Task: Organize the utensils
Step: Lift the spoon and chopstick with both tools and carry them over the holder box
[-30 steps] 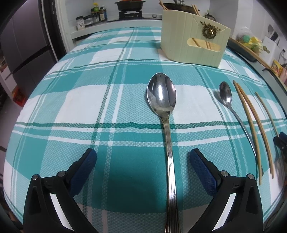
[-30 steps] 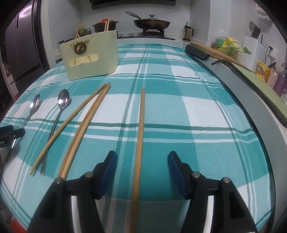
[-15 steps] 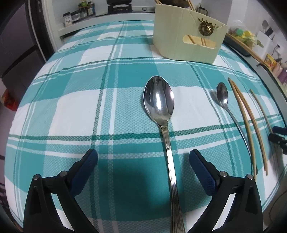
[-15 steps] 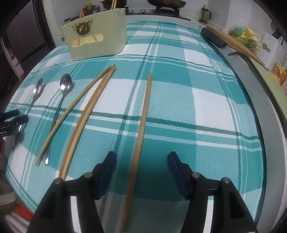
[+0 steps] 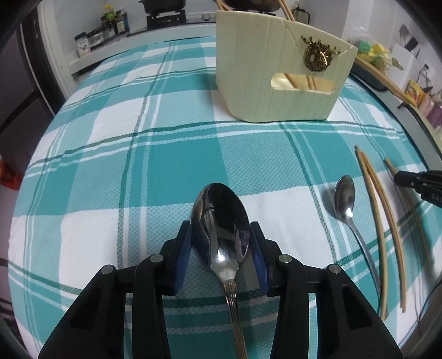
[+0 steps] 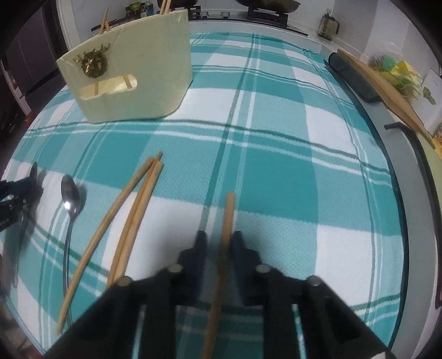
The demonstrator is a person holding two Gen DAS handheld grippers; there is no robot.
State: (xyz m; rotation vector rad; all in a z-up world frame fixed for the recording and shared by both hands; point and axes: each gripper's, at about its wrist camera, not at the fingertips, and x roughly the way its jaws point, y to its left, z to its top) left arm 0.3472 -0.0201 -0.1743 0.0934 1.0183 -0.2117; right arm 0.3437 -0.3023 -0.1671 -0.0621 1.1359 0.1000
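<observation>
A large steel spoon (image 5: pixel 221 210) lies on the teal plaid tablecloth (image 5: pixel 138 171). My left gripper (image 5: pixel 221 234) is closing its jaws, and the blue pads (image 5: pixel 183 254) press both sides of the spoon's bowl. In the right wrist view my right gripper (image 6: pixel 220 243) is shut on a single wooden chopstick (image 6: pixel 229 210), gripped near its far end. A cream utensil holder (image 5: pixel 265 82) (image 6: pixel 138 71) with chopsticks in it stands at the back. Between the grippers lie a small spoon (image 5: pixel 344 198) (image 6: pixel 70 193) and three loose chopsticks (image 5: pixel 378 221) (image 6: pixel 132 221).
A stove with pans (image 6: pixel 265 5) and bottles (image 5: pixel 110 24) stands behind the table. A long wooden board (image 6: pixel 386 88) and a dark pad (image 6: pixel 353 80) lie along the right counter edge. The right gripper's tip (image 5: pixel 414 179) shows at the left view's right edge.
Both grippers moved forward along their utensils. The left jaws closed from wide open onto the large spoon's bowl. The right jaws closed onto the single chopstick.
</observation>
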